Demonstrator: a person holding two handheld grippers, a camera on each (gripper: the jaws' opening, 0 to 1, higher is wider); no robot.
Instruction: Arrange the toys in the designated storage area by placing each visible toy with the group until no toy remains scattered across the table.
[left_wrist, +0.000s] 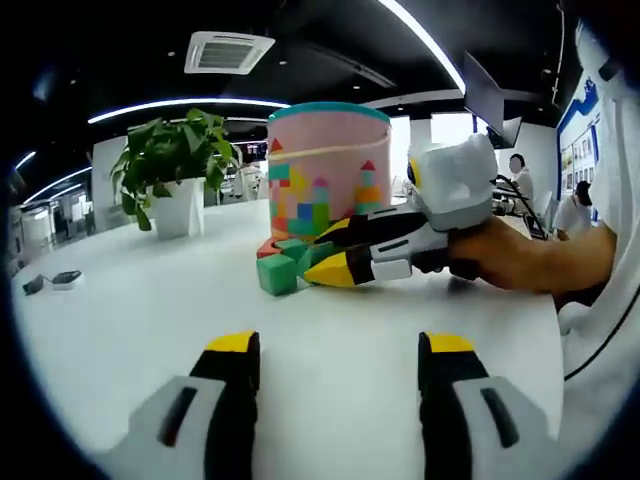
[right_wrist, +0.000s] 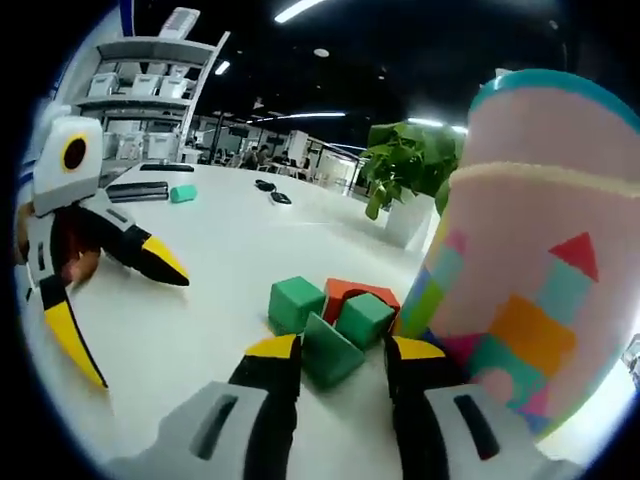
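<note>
My left gripper (left_wrist: 340, 345) stands open low over the bare white table (left_wrist: 150, 310), nothing between its jaws. Ahead stands a pink toy bucket (left_wrist: 328, 165) printed with coloured blocks. At its foot lie green blocks (left_wrist: 277, 273) and a red one. My right gripper (left_wrist: 328, 255) reaches in from the right, its yellow tips at those blocks. In the right gripper view, my right gripper (right_wrist: 345, 350) has its jaws apart around a green wedge block (right_wrist: 332, 352) resting on the table, with a small gap on one side. Beyond it sit a green cube (right_wrist: 295, 303), a red arch block (right_wrist: 360, 292) and another green cube (right_wrist: 366, 318), beside the bucket (right_wrist: 530, 260). The left gripper (right_wrist: 130, 325) hovers open at the left.
A potted plant (left_wrist: 175, 170) stands behind the bucket on the left. Small dark items (left_wrist: 55, 280) lie near the far table edge. A hand (left_wrist: 520, 255) holds the right gripper. A teal object (right_wrist: 183, 193) and shelving (right_wrist: 150, 90) lie further off.
</note>
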